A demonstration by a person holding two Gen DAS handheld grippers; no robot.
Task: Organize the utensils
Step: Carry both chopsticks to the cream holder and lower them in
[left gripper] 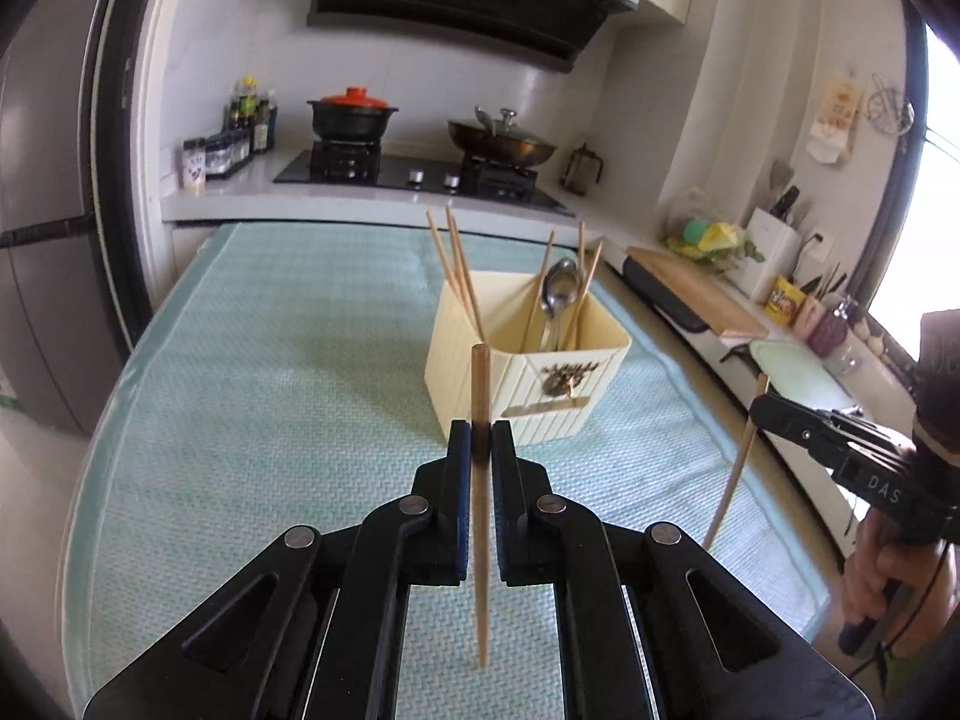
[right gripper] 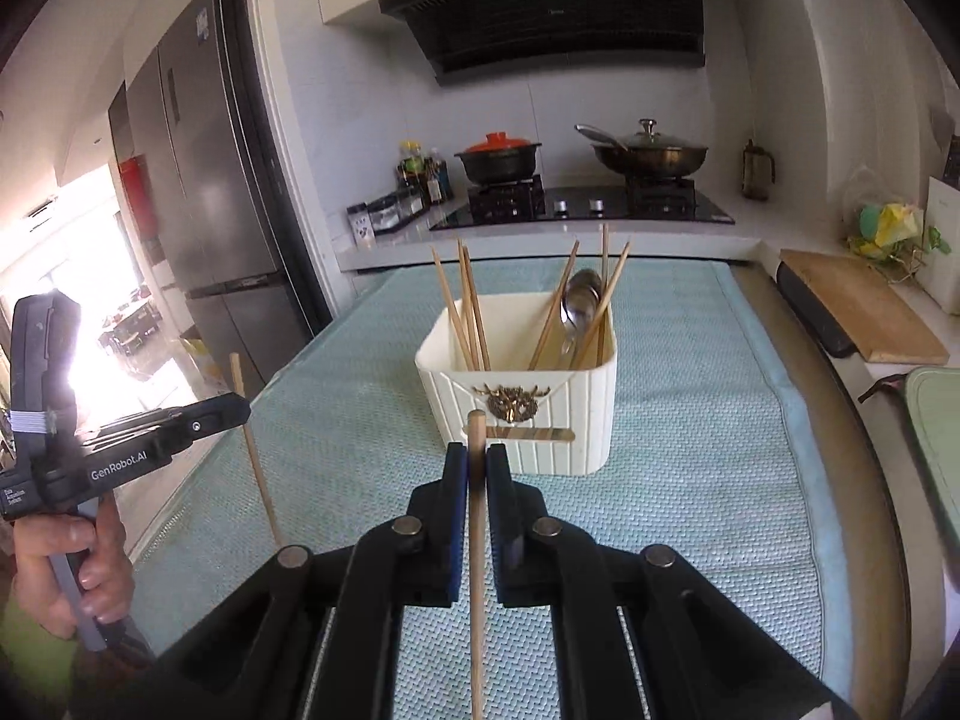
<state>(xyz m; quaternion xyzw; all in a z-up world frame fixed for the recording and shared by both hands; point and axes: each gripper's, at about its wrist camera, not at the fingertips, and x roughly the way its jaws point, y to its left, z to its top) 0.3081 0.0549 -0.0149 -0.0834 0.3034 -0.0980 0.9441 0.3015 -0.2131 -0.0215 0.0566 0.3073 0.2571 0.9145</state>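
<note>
A cream utensil holder (left gripper: 528, 372) (right gripper: 522, 396) stands on the teal mat and holds several wooden chopsticks and a metal spoon (left gripper: 558, 288) (right gripper: 579, 300). My left gripper (left gripper: 480, 444) is shut on an upright wooden chopstick (left gripper: 480, 504), in front of the holder. It also shows at the left of the right wrist view (right gripper: 240, 408), with its chopstick (right gripper: 255, 456). My right gripper (right gripper: 477, 462) is shut on another upright chopstick (right gripper: 477, 570), just in front of the holder. It shows at the right of the left wrist view (left gripper: 762, 408), with its chopstick (left gripper: 735, 468).
The teal mat (left gripper: 270, 390) (right gripper: 708, 420) covers the table. Behind it are a stove with a black pot (left gripper: 351, 114) and a lidded wok (left gripper: 501, 141). A wooden cutting board (right gripper: 864, 312) and clutter line the right counter. A fridge (right gripper: 204, 180) stands at the left.
</note>
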